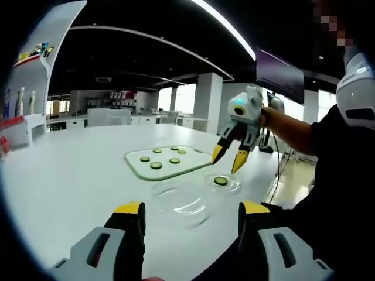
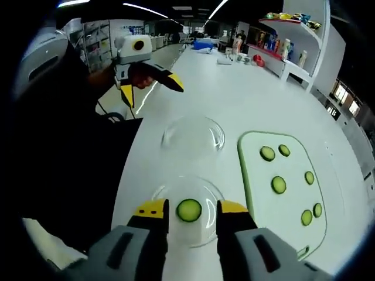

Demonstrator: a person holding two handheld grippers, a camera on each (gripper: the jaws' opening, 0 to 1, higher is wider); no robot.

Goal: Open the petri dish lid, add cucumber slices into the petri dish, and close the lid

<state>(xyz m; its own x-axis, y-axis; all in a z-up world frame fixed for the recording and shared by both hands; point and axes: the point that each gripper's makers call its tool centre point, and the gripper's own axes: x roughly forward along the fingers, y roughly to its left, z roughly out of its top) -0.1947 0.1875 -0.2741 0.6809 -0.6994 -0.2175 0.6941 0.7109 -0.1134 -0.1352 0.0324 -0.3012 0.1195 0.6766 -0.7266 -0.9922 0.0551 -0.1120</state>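
Petri dish (image 2: 188,212) on white table (image 2: 234,93), holding one cucumber slice (image 2: 188,210); clear lid (image 2: 193,136) lying apart. Five more slices on cutting board (image 2: 252,175) beside. Right tongs (image 2: 188,208) open above dish; left tongs (image 1: 190,209) open, empty.

The table (image 2: 246,99) is smooth, glossy white, throwing back the ceiling lights. On it the petri dish (image 2: 186,219) and its lid (image 2: 193,136) look like clear, shiny plastic or glass; beside the dish the cutting board (image 2: 293,202) is pale and glassy-smooth with a green edge, carrying moist-looking cucumber slices (image 2: 279,185).
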